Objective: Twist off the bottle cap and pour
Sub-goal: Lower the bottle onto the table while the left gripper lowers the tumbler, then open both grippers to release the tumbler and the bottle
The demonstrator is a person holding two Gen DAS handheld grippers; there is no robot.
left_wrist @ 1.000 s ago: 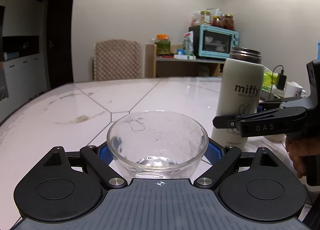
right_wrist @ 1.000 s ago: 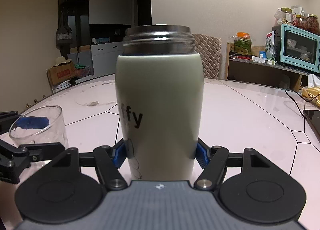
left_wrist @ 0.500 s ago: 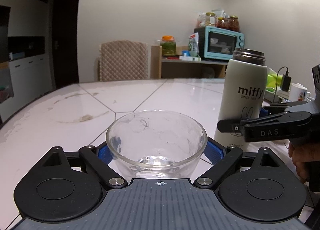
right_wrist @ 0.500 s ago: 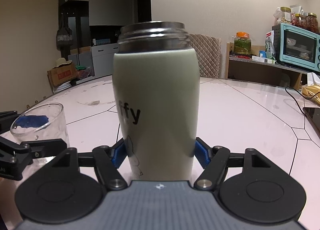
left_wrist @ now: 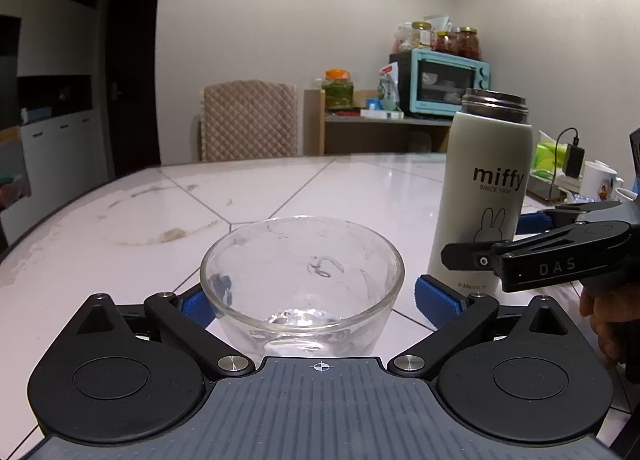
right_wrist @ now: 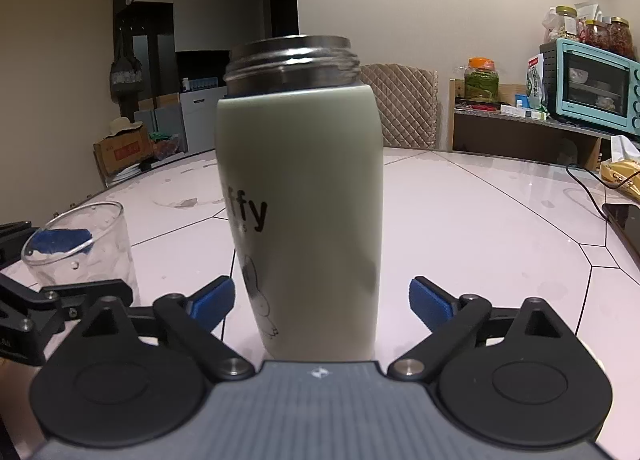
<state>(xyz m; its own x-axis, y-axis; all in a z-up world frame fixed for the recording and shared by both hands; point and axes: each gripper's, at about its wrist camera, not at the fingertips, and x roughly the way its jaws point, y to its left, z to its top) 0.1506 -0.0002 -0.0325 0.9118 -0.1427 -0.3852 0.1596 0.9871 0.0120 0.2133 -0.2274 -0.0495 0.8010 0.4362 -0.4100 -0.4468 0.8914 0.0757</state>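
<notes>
White table (left_wrist: 328,188): glass (left_wrist: 302,280) w/ little water, uncapped bottle (right_wrist: 300,196) upright

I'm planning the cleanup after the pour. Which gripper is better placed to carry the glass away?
Left. The left gripper has the glass between its opening jaws, pads just clear of its sides. The right gripper, also opening, straddles the uncapped bottle, with the glass off to its left.

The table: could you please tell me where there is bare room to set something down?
The table is bare right of the bottle, up to the cable and phone. It is also bare beyond the glass toward the chair. It is crowded between glass and bottle, where both opening tongs flank them.
</notes>
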